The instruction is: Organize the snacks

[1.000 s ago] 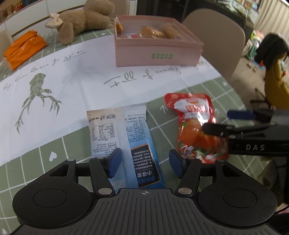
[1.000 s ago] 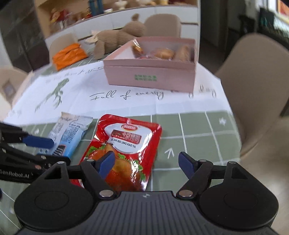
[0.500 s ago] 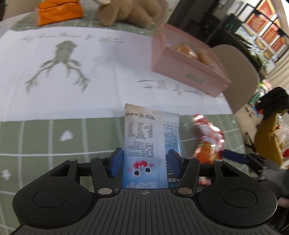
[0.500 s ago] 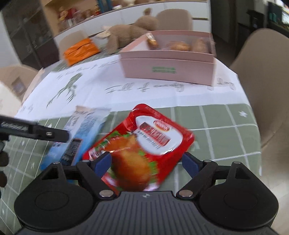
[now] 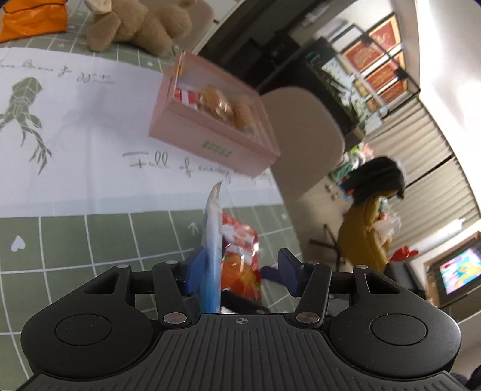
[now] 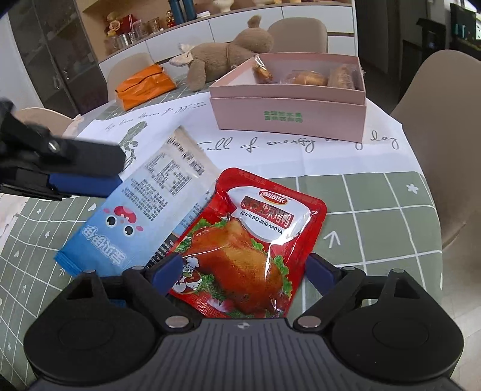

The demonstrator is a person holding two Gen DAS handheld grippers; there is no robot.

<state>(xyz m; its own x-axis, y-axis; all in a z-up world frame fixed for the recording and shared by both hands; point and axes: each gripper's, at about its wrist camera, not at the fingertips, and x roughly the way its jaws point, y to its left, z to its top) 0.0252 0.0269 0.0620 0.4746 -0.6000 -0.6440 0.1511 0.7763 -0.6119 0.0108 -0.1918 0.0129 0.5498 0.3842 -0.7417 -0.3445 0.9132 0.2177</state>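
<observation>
Red pouch (image 6: 252, 258) between right fingers (image 6: 166, 272)

A lived-in home, its dining room opening onto a living area. A round table (image 6: 375, 216) wears a green checked cloth, with beige dining chairs (image 6: 445, 126) at its edges and a plush toy (image 6: 228, 54) at the far edge. Behind stand a sideboard of glasses and jars (image 6: 135, 27), framed red pictures (image 5: 375, 45), vertical blinds (image 5: 436, 144) and a television (image 5: 458, 270) (switched on).
</observation>
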